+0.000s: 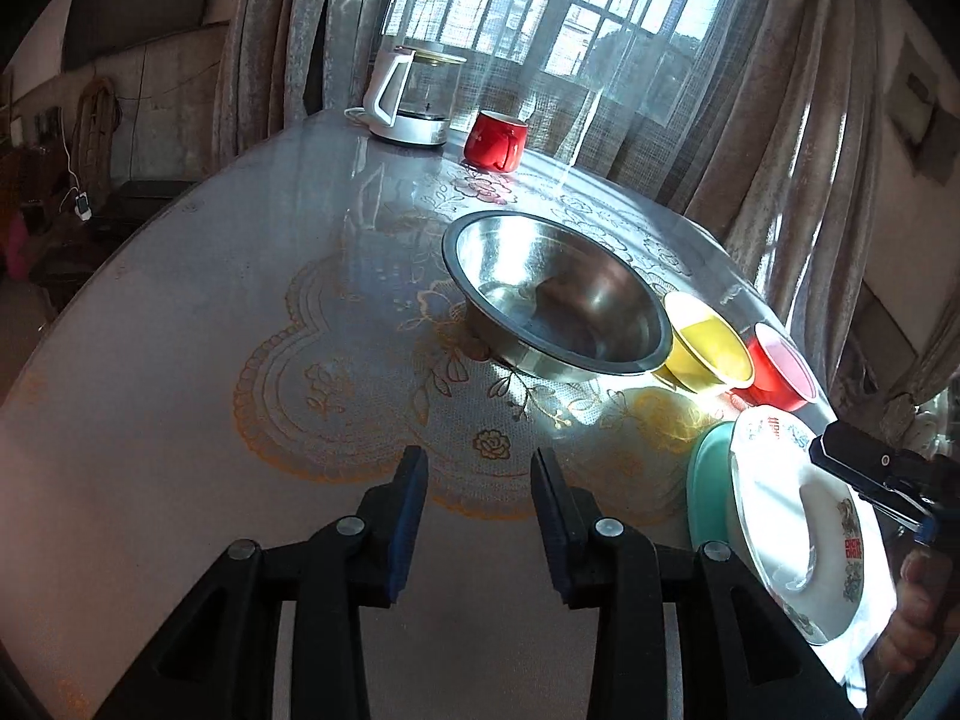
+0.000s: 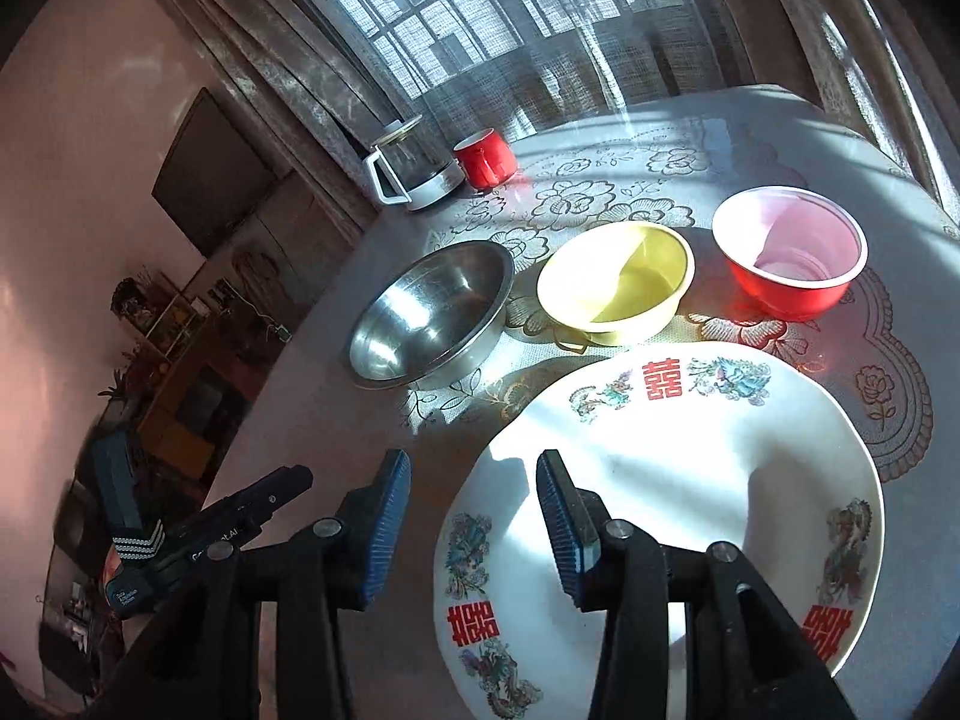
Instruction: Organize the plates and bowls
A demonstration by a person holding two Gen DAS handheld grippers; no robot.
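A steel bowl (image 1: 558,294) (image 2: 429,315), a yellow bowl (image 1: 708,348) (image 2: 618,282) and a red bowl (image 1: 783,369) (image 2: 792,252) stand in a row on the table. A white patterned plate (image 1: 792,516) (image 2: 660,510) rests on a teal plate (image 1: 708,480). My left gripper (image 1: 480,474) is open and empty, above bare tablecloth left of the plates. My right gripper (image 2: 474,480) is open, its jaws astride the white plate's left rim; it shows at the right edge of the left wrist view (image 1: 864,468).
A glass kettle (image 1: 414,96) (image 2: 414,168) and a red mug (image 1: 495,141) (image 2: 486,159) stand at the table's far edge by the curtained window. The round table (image 1: 180,330) has a lace-patterned cloth. Shelves and furniture stand beyond the table's left edge.
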